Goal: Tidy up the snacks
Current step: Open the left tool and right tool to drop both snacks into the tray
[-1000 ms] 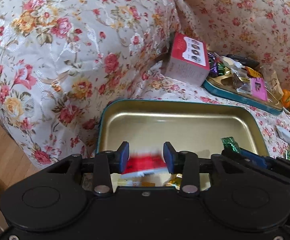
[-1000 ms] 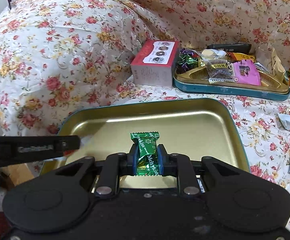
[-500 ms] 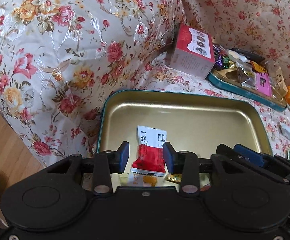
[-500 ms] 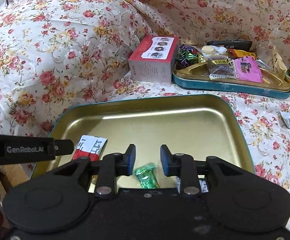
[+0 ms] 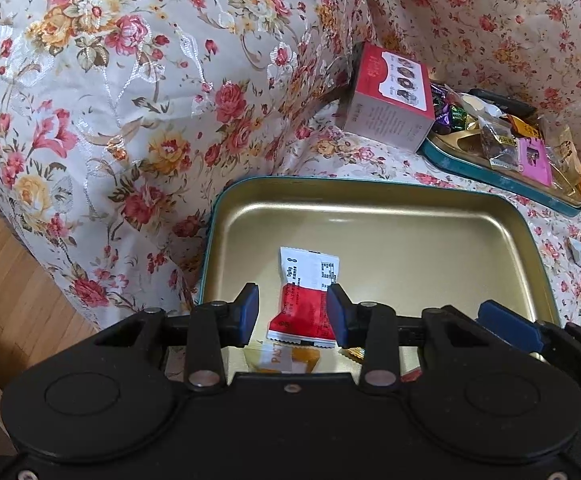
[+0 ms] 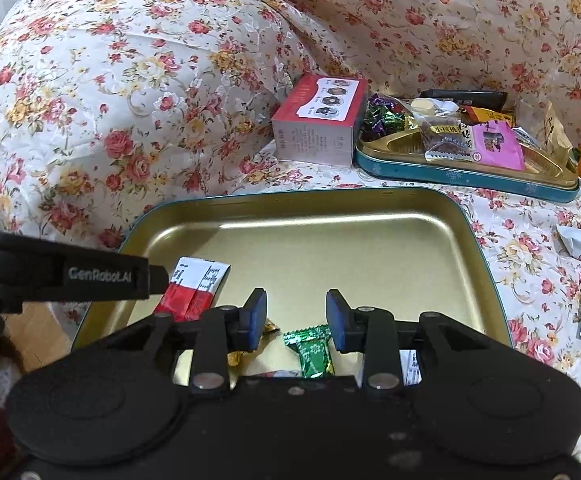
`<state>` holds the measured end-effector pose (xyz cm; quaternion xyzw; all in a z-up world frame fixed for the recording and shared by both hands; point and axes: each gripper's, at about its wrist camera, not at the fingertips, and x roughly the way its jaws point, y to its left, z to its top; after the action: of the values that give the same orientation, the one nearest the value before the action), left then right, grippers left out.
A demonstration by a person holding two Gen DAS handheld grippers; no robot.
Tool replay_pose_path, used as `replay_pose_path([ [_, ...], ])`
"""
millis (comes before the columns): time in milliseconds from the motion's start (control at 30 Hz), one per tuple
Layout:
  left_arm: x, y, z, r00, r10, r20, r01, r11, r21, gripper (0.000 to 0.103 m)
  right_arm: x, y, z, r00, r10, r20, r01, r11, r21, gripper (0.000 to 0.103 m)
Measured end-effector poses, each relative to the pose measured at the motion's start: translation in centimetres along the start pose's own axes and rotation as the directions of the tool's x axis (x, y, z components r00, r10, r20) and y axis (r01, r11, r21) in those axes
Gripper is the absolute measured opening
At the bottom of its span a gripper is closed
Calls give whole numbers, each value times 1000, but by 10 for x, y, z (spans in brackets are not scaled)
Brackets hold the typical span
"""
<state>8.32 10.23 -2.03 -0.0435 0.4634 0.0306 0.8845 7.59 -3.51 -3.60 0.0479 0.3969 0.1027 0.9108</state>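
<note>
Right wrist: green candy [image 6: 310, 350] flat in gold tin [image 6: 370, 208], long axis toward cam, fingers [image 6: 296, 318] parted, empty.

The floral-covered sofa [image 6: 170, 80] bears a gold tray [image 6: 330, 208], red box [image 6: 314, 136] and snack tin [image 6: 470, 176]

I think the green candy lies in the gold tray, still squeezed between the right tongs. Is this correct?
Not quite. The right wrist view shows the green candy lying in the gold tray, but the right tongs have just been opening and stand apart from it, squeezing nothing.
</note>
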Motion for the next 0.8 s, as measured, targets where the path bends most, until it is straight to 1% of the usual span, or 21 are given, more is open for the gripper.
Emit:
replay_pose_path([
  [500,-11,-8,-3,998,43,43,-44,999,27,47,-31,1,-8,999,2,41,-1,1000,-24,37],
  [800,-12,-16,-5,993,96,65,-99,994,40,47,-51,1,-19,998,38,48,-35,998,-42,38],
])
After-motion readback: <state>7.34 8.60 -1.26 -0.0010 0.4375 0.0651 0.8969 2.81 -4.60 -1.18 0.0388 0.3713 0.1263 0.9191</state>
